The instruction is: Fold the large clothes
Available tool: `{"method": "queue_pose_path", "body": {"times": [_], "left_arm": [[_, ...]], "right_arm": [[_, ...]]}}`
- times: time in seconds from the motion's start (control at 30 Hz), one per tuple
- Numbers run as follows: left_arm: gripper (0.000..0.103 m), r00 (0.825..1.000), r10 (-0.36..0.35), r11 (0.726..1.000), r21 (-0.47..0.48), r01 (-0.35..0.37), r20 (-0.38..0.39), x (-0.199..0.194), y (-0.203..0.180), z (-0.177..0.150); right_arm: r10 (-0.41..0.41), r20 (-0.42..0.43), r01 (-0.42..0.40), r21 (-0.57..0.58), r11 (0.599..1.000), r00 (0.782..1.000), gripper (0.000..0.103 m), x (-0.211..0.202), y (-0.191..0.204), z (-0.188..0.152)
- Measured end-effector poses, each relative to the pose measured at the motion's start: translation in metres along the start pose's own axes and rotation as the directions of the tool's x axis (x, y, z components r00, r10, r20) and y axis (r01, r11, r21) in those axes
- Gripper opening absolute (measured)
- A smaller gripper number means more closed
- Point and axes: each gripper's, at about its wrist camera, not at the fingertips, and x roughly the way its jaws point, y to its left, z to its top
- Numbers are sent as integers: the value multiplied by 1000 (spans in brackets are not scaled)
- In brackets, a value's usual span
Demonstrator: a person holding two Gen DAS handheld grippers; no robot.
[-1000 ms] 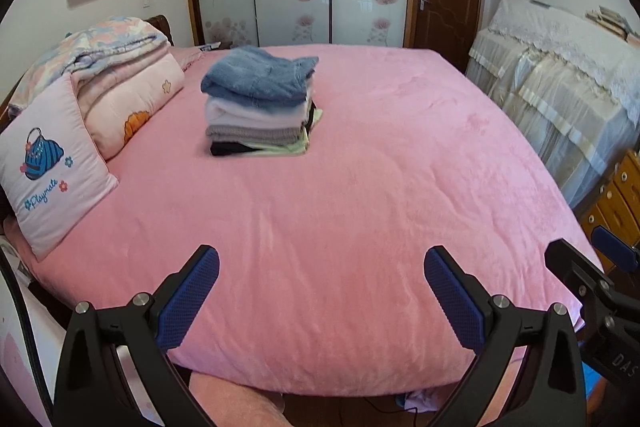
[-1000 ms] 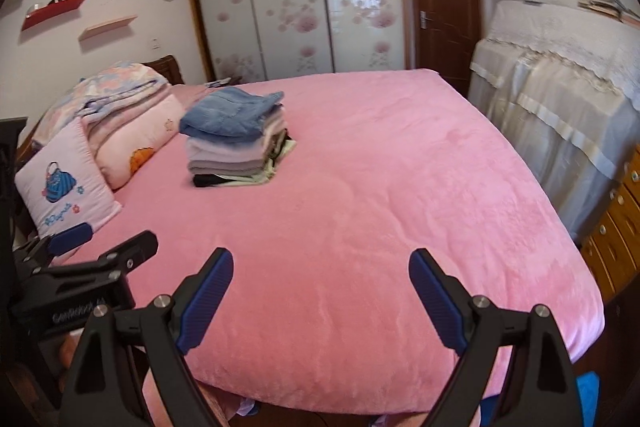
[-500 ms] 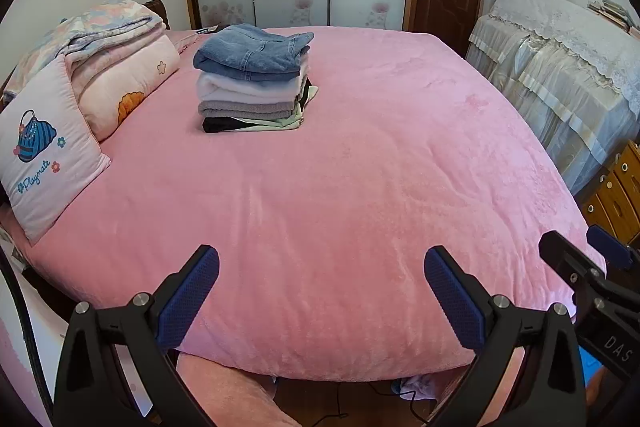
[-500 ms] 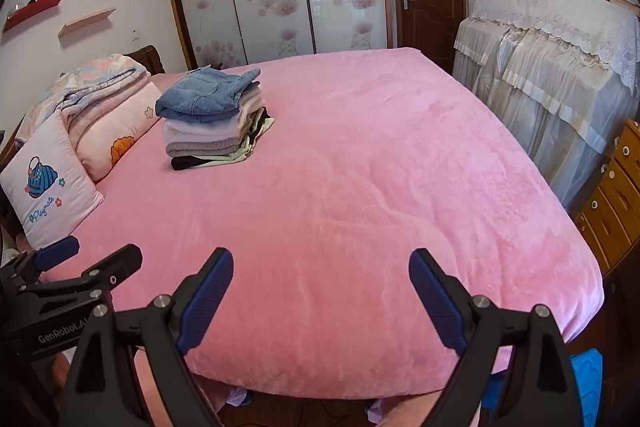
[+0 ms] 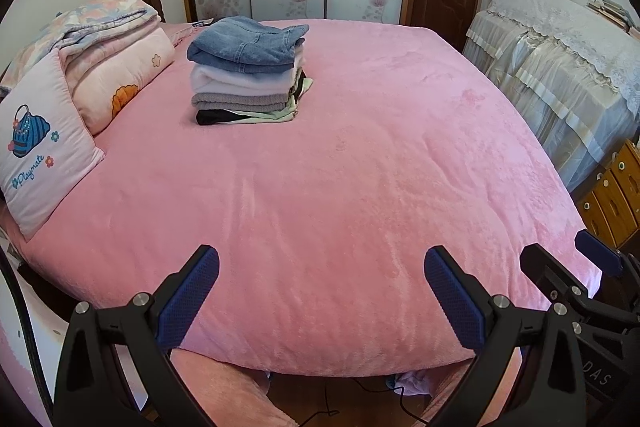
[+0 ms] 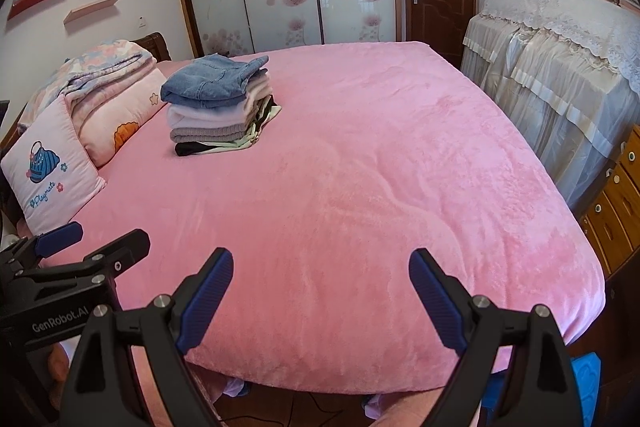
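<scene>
Pink plush bedspread (image 5: pixel 320 187), spread flat across the bed; its near and middle area is kept bare, judged to serve as the folding surface. Stack of folded clothes (image 5: pixel 248 71), denim uppermost, pale and grey knits beneath, dark and light green pieces at the bottom; set toward the head of the bed, just beside the pillows (image 5: pixel 44 147), judged so that finished work is kept out of the way. No unfolded garment is shown on the bed. Left gripper (image 5: pixel 320 291) and right gripper (image 6: pixel 320 287) are held side by side at the foot edge, jaws spread wide, nothing grasped.
</scene>
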Motion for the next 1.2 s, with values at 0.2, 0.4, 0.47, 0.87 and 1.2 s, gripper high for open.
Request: {"method": "queue_pose_path", "body": {"times": [0.2,0.4,0.47,0.87,1.2], "left_arm": [[102,1000,0,1000,3,0,-4,0,-3,-2],[102,1000,4,1000,8,-4,-8,0,-3,-4],[102,1000,2,1000,9,-2,-8,1,-3,-4],[102,1000,1,1000,5,-1,-8,0,-3,-6],[102,1000,-1,1000,0,1,-14,0,-3,-9]], "right_arm": [[-7,3,7,-1,1000,1000,90,1,0,-2],[-15,4,15,0,1000,1000,90,1,-1,-2],[-15,3,15,-1,1000,1000,90,1,-1,-2],[-19,0,19,-4,1000,1000,90,1,-1,-2],[-39,-5,39,-4,999,999,90,1,-2,-1]]}}
